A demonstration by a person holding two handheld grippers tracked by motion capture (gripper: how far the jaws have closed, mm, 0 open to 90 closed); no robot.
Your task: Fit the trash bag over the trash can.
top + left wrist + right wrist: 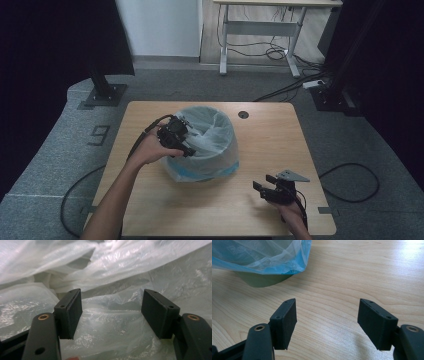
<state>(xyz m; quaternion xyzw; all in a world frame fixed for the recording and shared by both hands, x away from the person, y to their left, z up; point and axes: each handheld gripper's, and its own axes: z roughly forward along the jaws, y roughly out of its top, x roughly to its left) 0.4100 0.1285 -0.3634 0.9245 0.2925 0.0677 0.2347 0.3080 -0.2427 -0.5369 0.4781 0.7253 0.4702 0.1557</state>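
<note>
A small bin (227,159) lined with a thin translucent bag (220,131) stands on the middle of the wooden table (272,140). My left gripper (188,144) reaches over the bin's left rim and points into the bag. In the left gripper view its jaws stand wide apart, open (111,312), with crumpled bag film (112,270) behind and below them and nothing pinched. My right gripper (263,182) rests open near the table's front right corner. In the right gripper view it (327,322) faces the bin's dark green base (262,281) and the bluish bag edge (262,260) across bare wood.
A round cable hole (243,114) sits in the table behind the bin. Cables (350,182) loop on the grey floor to the right. A black stand base (104,94) is at the back left and a desk frame (260,30) farther back.
</note>
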